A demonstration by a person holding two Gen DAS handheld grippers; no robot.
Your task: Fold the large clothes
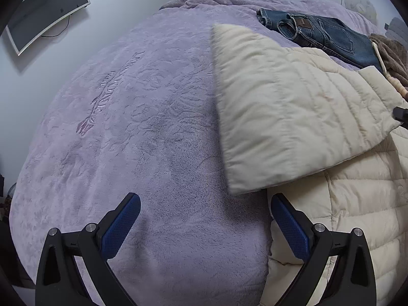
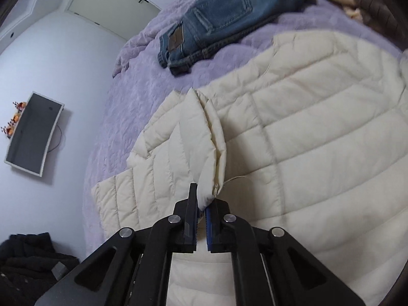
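A cream quilted puffer jacket [image 2: 306,132] lies spread on a bed with a lilac plush blanket [image 1: 142,117]. My right gripper [image 2: 204,201] is shut on the end of the jacket's sleeve [image 2: 193,142], which rises in a fold over the jacket's body. In the left wrist view that lifted sleeve [image 1: 288,107] hangs blurred over the blanket, and the jacket's body [image 1: 357,216] lies at the lower right. My left gripper [image 1: 205,206] is open above the blanket beside the jacket's edge, with nothing between its blue pads [image 1: 288,224].
Folded blue jeans [image 1: 323,33] lie at the far side of the bed, with a brown and cream knit [image 1: 395,56] beside them. A monitor [image 1: 43,10] hangs on the white wall. Dark clothing [image 2: 28,262] is piled on the floor beside the bed.
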